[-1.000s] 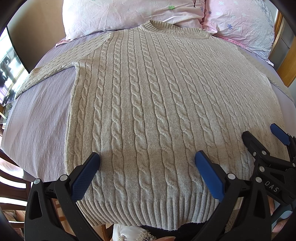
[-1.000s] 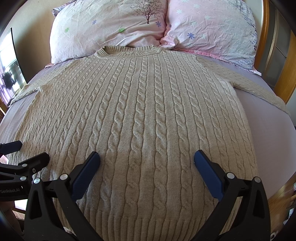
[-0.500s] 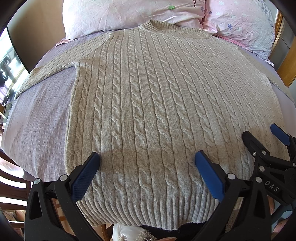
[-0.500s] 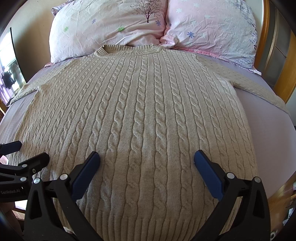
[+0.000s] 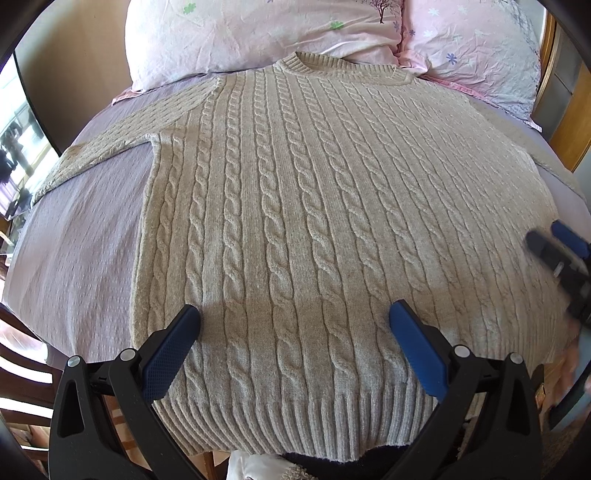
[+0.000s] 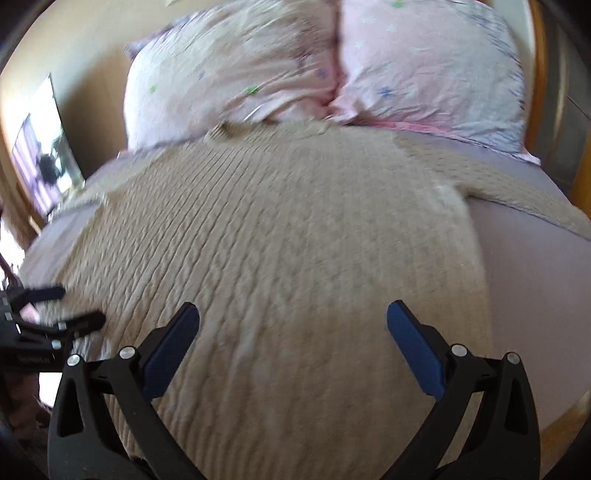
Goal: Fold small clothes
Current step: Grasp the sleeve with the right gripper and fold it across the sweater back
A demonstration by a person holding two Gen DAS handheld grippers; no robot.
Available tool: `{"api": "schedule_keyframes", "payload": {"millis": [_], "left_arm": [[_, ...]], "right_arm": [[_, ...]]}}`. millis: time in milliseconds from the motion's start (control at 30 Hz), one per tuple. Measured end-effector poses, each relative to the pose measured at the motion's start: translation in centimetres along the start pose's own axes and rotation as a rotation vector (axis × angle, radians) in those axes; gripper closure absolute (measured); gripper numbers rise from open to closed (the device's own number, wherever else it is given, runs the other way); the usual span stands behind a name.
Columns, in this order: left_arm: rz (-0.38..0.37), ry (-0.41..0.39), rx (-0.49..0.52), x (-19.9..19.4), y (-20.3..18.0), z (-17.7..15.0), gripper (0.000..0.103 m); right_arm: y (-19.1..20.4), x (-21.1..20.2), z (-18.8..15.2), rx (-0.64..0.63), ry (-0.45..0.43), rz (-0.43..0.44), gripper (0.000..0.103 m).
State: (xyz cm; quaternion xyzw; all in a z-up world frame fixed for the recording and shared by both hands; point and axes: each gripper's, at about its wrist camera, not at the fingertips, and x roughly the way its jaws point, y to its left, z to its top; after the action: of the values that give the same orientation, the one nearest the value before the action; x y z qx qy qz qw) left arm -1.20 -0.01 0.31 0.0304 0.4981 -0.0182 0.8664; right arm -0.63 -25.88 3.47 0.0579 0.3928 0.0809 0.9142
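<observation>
A beige cable-knit sweater (image 5: 314, 206) lies flat and face up on the bed, collar toward the pillows, both sleeves spread out to the sides. My left gripper (image 5: 293, 317) is open and empty, held just above the sweater's lower body near the ribbed hem. My right gripper (image 6: 293, 317) is open and empty above the sweater's (image 6: 277, 258) lower right part. The right wrist view is blurred by motion. The right gripper also shows in the left wrist view (image 5: 554, 247), blurred at the right edge. The left gripper shows in the right wrist view (image 6: 55, 306) at the left edge.
The bed has a lilac sheet (image 5: 81, 251). Two pink flowered pillows (image 5: 258, 33) (image 5: 476, 48) lie at its head. A wooden bed frame (image 5: 572, 118) stands at the right. A wooden chair (image 5: 22, 369) stands at the lower left.
Both grippers have lifted and pulled back a little. The right gripper has swung sharply, blurring its view and turning toward the sweater's right side. The sweater has not moved.
</observation>
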Motion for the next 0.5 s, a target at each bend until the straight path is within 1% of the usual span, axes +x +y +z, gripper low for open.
{"api": "schedule_keyframes", "payload": {"millis": [67, 100, 133, 200, 267, 300, 367, 400, 433, 467, 500], "left_arm": [[-0.026, -0.006, 0.0, 0.1, 0.1, 0.3, 0.001], [-0.058, -0.023, -0.007, 0.0, 0.4, 0.6, 0.001], [-0.096, -0.061, -0.023, -0.3, 0.9, 0.9, 0.001], [-0.152, -0.159, -0.064, -1.0, 2.0, 1.5, 0.001], [-0.196, -0.245, -0.104, -1.4, 3.4, 2.4, 0.001], [-0.207, -0.264, -0.123, -1.5, 4.0, 3.0, 0.001], [-0.204, -0.273, -0.168, -1.2, 5.5, 4.1, 0.001], [-0.207, -0.275, -0.191, -1.1, 6.3, 4.7, 0.001], [-0.216, -0.281, -0.217, -0.9, 7.4, 5.2, 0.001], [-0.232, -0.293, -0.243, -0.8, 8.5, 5.5, 0.001], [-0.255, -0.312, -0.275, -0.7, 9.7, 5.9, 0.001]], "right_arm": [[-6.5, -2.1, 2.5, 0.195, -0.098, -0.027, 0.002], [-10.1, -3.0, 3.5, 0.304, -0.135, -0.055, 0.008], [-13.8, -3.7, 4.3, 0.411, -0.159, -0.085, 0.023], [-21.1, -4.4, 5.5, 0.618, -0.185, -0.135, 0.042], [-27.4, -4.5, 6.2, 0.805, -0.191, -0.186, 0.044], [-30.1, -4.3, 6.4, 0.874, -0.199, -0.205, 0.044], [-34.4, -3.8, 6.7, 0.973, -0.19, -0.279, 0.044], [-36.0, -3.2, 6.9, 1.011, -0.172, -0.305, 0.047], [-37.7, -2.7, 6.7, 1.062, -0.16, -0.305, 0.049], [-39.1, -2.2, 6.5, 1.112, -0.149, -0.288, 0.049], [-40.3, -1.6, 6.3, 1.149, -0.14, -0.272, 0.052]]}}
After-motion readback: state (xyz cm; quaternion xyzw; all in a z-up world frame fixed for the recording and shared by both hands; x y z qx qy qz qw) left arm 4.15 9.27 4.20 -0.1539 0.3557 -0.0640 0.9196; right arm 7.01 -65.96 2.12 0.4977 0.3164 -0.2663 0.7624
